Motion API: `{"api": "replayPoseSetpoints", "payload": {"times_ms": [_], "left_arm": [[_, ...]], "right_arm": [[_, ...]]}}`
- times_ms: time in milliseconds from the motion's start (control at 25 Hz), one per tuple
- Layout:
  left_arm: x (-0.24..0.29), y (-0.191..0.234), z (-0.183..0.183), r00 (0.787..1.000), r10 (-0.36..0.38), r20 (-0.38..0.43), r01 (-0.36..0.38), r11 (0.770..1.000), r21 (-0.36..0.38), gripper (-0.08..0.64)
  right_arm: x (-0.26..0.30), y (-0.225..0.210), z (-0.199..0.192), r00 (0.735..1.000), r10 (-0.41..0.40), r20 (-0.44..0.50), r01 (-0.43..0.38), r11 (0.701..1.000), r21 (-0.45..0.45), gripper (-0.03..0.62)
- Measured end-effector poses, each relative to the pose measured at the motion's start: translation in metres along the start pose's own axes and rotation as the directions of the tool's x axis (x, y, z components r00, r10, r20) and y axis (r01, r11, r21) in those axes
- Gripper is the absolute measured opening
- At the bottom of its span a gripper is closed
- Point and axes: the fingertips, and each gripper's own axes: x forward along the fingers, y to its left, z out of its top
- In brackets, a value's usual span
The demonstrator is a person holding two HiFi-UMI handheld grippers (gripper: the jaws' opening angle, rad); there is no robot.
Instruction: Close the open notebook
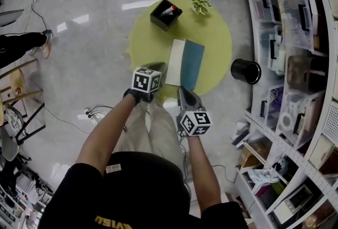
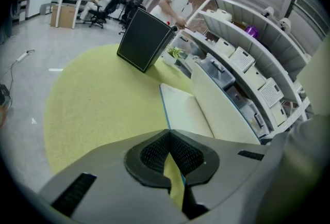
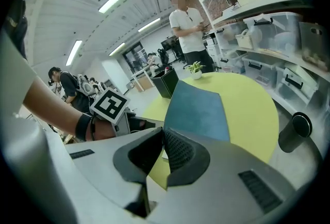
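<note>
Now both tools are pinched fully closed, with nothing between the pads. Just ahead of the right gripper [image 3: 161, 132] is the notebook [image 1: 182, 63], its blue cover [image 3: 198, 112] standing tilted up off the yellow table [image 3: 247, 99]. Whether the tips touch the cover's near edge I cannot tell. Ahead and to the right of the left gripper [image 2: 169, 132] lies the flat white page [image 2: 183, 109]. The book looks half-closed. Best to set the right tips low on the blue outer face and push it steadily toward the left gripper. The left tips should press the flat half so the book does not skate toward the black box [image 2: 144, 40] beyond.
</note>
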Motion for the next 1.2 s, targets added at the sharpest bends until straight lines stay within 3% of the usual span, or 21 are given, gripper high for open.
{"api": "replayPoseSetpoints", "payload": {"times_ms": [1200], "left_arm": [[-0.001, 0.003, 0.003, 0.999, -0.03, 0.026, 0.031, 0.998, -0.048, 0.017]], "right_arm": [[0.057, 0.009, -0.042, 0.987, 0.034, -0.158, -0.049, 0.994, -0.094, 0.023]]}}
